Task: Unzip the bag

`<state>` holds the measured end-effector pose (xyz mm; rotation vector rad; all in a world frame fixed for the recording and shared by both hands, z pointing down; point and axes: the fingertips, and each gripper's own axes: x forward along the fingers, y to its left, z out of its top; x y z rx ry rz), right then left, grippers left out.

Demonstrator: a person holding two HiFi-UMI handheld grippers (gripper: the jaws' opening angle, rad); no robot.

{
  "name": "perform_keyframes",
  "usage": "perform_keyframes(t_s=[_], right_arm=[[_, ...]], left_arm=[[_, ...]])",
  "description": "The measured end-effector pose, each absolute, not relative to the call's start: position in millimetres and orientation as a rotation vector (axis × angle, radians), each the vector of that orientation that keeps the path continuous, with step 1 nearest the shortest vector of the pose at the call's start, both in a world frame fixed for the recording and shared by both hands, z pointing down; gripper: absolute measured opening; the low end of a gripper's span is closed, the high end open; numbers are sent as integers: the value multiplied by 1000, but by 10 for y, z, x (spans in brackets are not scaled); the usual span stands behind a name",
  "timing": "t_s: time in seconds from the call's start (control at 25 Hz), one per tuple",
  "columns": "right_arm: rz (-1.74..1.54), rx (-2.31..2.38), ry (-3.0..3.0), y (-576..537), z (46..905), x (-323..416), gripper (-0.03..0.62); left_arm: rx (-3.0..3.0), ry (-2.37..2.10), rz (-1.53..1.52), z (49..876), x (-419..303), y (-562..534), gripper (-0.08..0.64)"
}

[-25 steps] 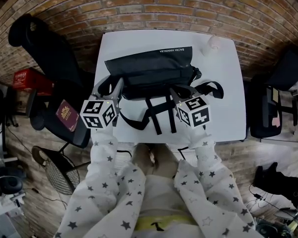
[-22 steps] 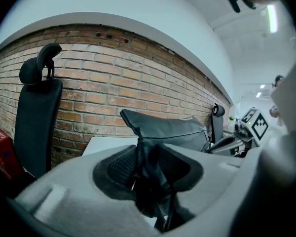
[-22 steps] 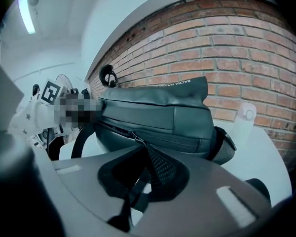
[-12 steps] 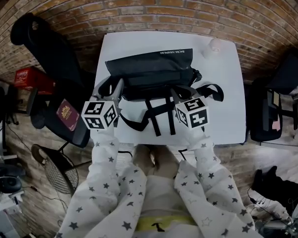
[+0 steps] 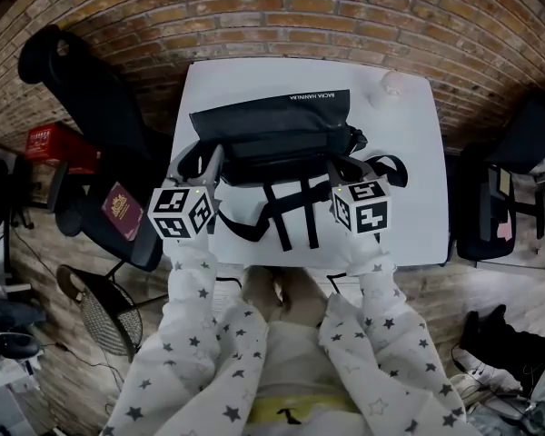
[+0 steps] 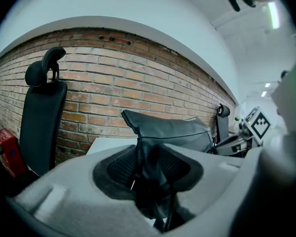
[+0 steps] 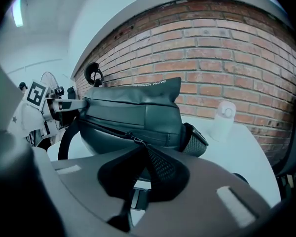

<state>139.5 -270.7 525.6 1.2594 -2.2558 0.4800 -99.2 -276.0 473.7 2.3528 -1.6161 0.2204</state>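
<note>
Bag (image 5: 272, 130): black and soft-sided, it lies mid-way across the white table (image 5: 418, 180), flap toward the brick wall, straps trailing toward you. Expect it to be light and floppy; the fabric will likely bunch and slide unless anchored, so hold one end and work the zip only by its pull. Your left gripper (image 6: 149, 169) is clamped on a fold of fabric at its left end. Your right gripper (image 7: 133, 147), jaws nearly together, pinches the zip pull (image 7: 130, 136) on the front. Since a second ago the right gripper has shifted rightward along the front; the left has stayed put
</note>
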Motion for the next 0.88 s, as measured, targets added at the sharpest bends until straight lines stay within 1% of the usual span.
perform_keyframes(t_s=[0.88], right_arm=[[496,1409,-2184,-2764,5220,1709,15]], left_arm=[[2335,-1649,220,4748,-1020,-2773,143]])
